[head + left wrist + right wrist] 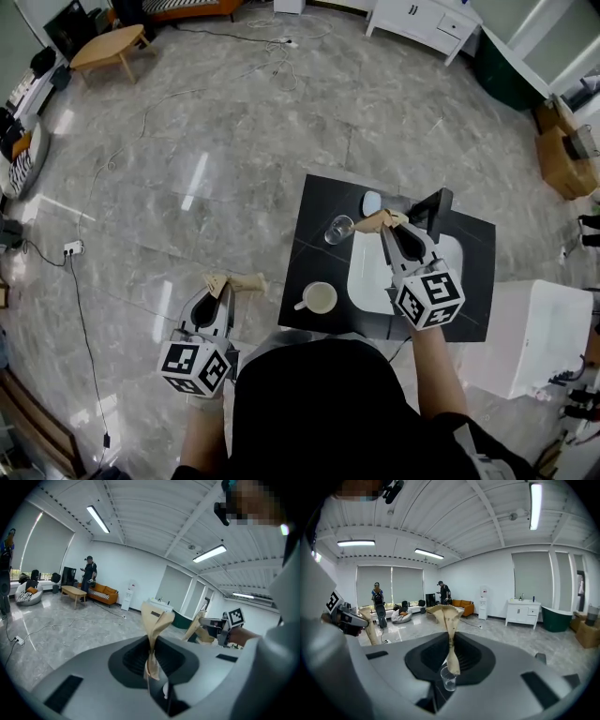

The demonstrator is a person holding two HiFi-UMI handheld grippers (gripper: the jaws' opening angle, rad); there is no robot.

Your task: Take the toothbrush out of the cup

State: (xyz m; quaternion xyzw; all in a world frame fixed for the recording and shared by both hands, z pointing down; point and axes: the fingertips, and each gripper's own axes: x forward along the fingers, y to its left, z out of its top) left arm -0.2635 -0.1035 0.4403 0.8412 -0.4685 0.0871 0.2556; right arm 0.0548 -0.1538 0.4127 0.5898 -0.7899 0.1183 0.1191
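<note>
A clear glass cup (339, 228) stands on the black table (319, 197), left of a white basin (370, 272). In the right gripper view the cup (448, 679) shows low, just under the jaws. I see no toothbrush in any view, and the cup looks empty. My right gripper (384, 220) hovers above the table just right of the cup; its taped fingers (446, 613) are pressed together with nothing between them. My left gripper (239, 280) hangs over the floor left of the table, its jaws (157, 616) also together and empty.
A white mug (319, 298) sits at the table's near left corner, a small white oval thing (372, 202) at the back, and a black tap (433, 211) behind the basin. A white cabinet (539, 333) stands to the right. Cables and a power strip (73, 248) lie on the floor.
</note>
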